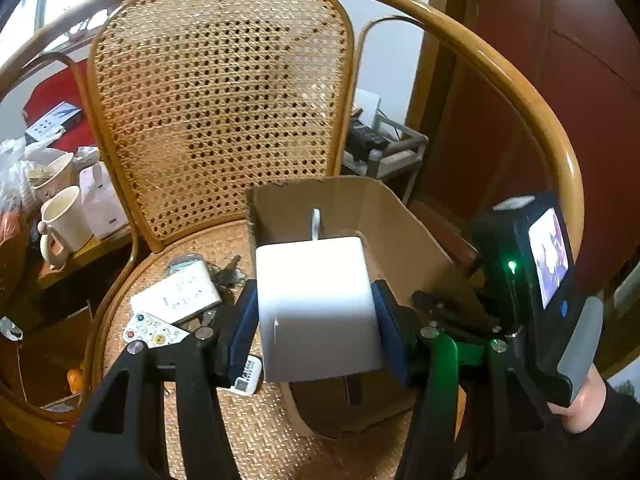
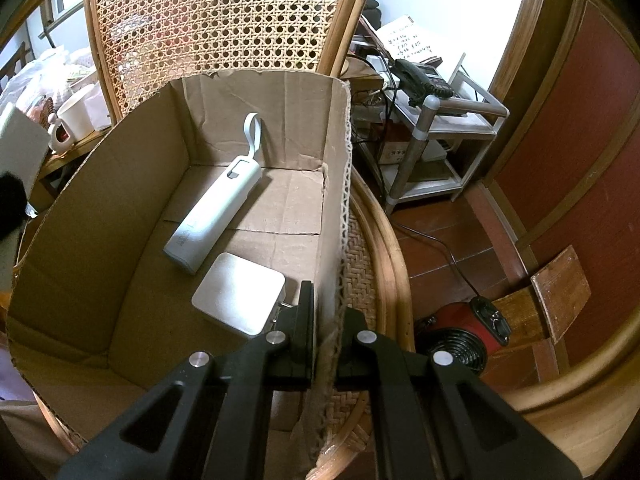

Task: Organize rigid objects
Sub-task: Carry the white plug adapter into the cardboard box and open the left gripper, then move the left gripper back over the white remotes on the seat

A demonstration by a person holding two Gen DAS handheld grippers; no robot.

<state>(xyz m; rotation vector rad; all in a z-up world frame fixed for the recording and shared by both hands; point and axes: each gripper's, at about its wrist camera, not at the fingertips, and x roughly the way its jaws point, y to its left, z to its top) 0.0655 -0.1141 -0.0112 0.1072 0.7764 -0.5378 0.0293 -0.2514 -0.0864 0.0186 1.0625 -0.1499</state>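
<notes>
My left gripper [image 1: 316,312] is shut on a white box [image 1: 316,304] and holds it above the near left edge of an open cardboard box [image 1: 400,232] on a rattan chair. My right gripper [image 2: 326,320] is shut on the cardboard box's right wall [image 2: 334,208]. Inside the box lie a white power bank with a loop strap [image 2: 214,216] and a white square charger [image 2: 240,294]. On the seat left of the box lie a white card box [image 1: 176,294], a white remote [image 1: 154,330] and a small labelled white item [image 1: 248,376].
The chair's cane back [image 1: 216,92] and curved armrest [image 1: 520,92] ring the seat. A table at left holds mugs [image 1: 66,220] and bags. A side shelf with a telephone [image 2: 420,76] stands at right; a red fan heater [image 2: 460,340] sits on the floor.
</notes>
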